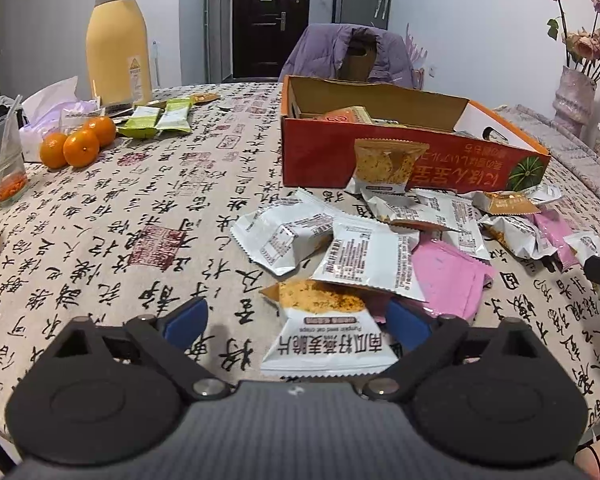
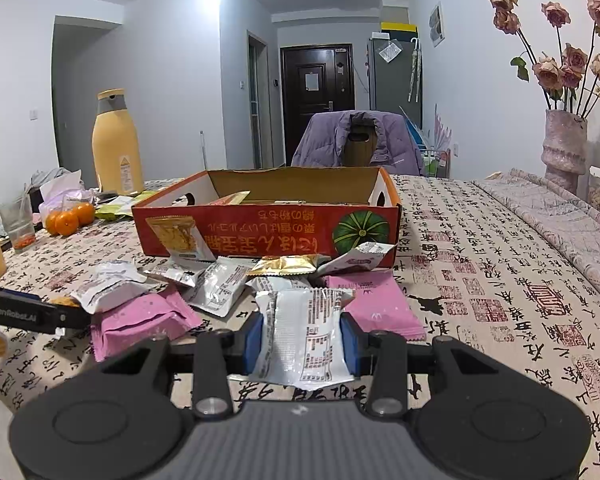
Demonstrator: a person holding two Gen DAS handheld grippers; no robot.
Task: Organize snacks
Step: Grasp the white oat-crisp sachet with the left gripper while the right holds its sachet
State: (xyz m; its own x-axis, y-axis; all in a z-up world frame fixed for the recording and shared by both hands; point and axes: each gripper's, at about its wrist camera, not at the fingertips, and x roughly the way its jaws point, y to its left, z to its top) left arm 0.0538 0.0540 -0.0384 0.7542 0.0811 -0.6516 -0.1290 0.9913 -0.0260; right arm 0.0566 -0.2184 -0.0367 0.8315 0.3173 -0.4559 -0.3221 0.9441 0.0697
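- Loads of snack packets (image 2: 220,284) lie in a loose heap on the worktop (image 2: 500,280), right in front of the orange cardboard box (image 2: 268,228), and a few more sit inside it.
- One white packet (image 2: 304,340) is clamped between the right gripper (image 2: 303,342) pads, squeezed across its middle.
- Left gripper (image 1: 298,320) is spread wide around an oat crisp packet (image 1: 324,332) lying flat, pads not touching it yet.
- These look light, puffy and crinkly, and I'd guess the foil is slippery and the crisps inside break easily, so go gentle. Grabbing across the body or a sealed edge seems safest.
- Pink packets (image 2: 148,316) are half buried under white ones, so I can't count them.
- Most of the box's inside is hidden behind its front wall.
- Oranges (image 1: 76,142) and a tall yellow bottle (image 1: 118,40) sit well off to the side.
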